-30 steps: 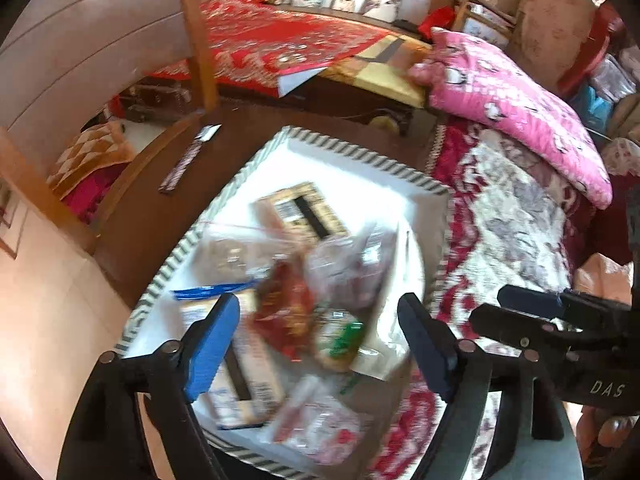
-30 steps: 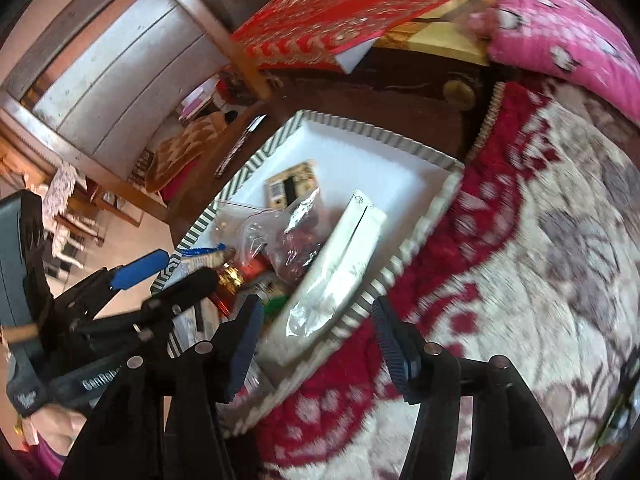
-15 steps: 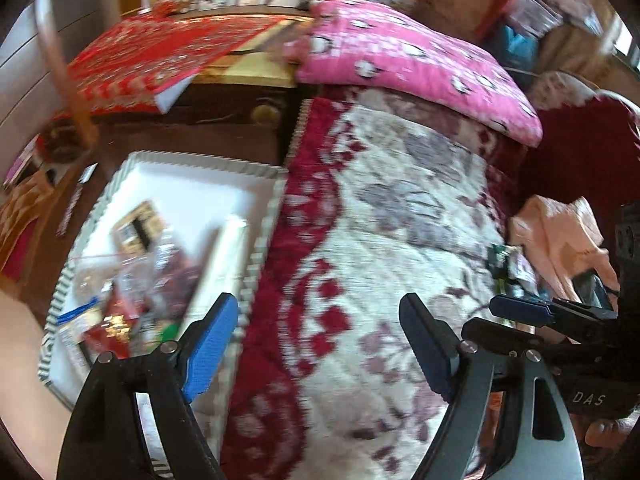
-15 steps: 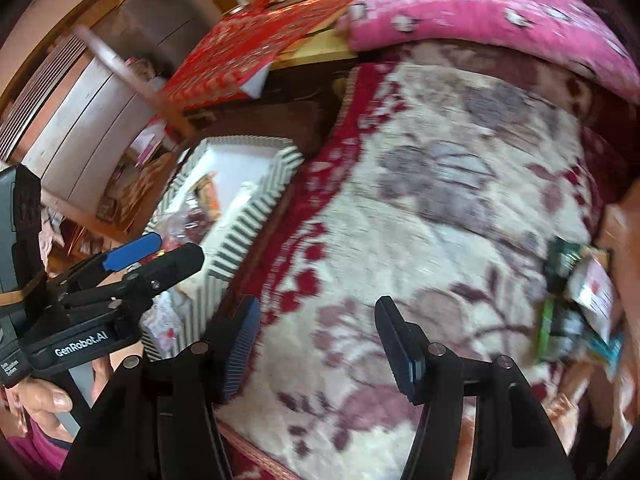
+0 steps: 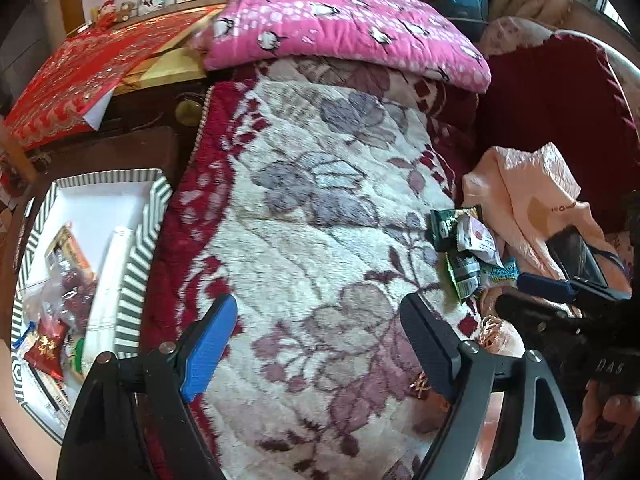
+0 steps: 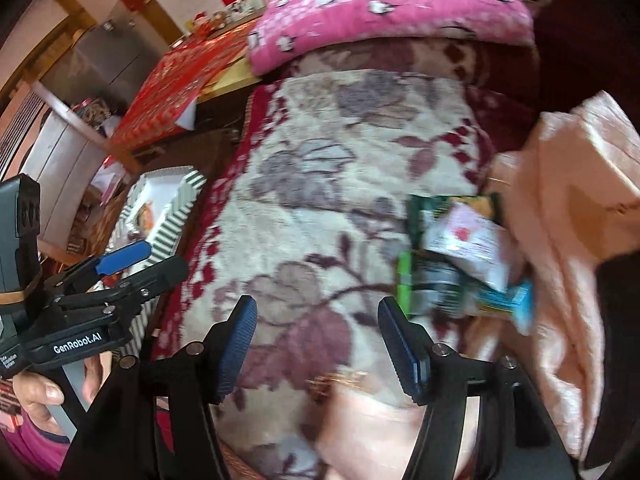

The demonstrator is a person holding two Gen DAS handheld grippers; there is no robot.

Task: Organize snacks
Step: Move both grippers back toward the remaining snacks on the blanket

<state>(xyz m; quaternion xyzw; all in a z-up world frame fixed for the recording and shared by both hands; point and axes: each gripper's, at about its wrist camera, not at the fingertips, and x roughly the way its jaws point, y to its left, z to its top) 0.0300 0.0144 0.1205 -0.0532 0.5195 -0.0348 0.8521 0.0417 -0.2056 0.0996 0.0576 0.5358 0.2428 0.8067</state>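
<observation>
A small heap of snack packets (image 5: 466, 248) (image 6: 460, 256), green, white and light blue, lies on the flowered blanket (image 5: 320, 220) beside a peach cloth. At the far left a striped tray (image 5: 138, 264) (image 6: 176, 216) holds several more snack packets (image 5: 60, 300). My left gripper (image 5: 316, 344) hangs open over bare blanket, between the tray and the heap. My right gripper (image 6: 316, 340) hovers over the blanket just left of the heap, its jaws opening with nothing between them. The right gripper also shows at the right edge of the left wrist view, close to the heap.
A pink pillow (image 5: 340, 28) lies at the head of the blanket. A peach cloth (image 5: 528, 200) and a dark red cushion (image 5: 560, 100) crowd the right side. A red-covered table (image 5: 80, 76) stands beyond the tray. A hand (image 6: 40, 392) grips the left tool.
Both grippers have swung right, from above the striped tray to over the flowered blanket. The heap of packets on the blanket has come into view. The right jaws stand wider.
</observation>
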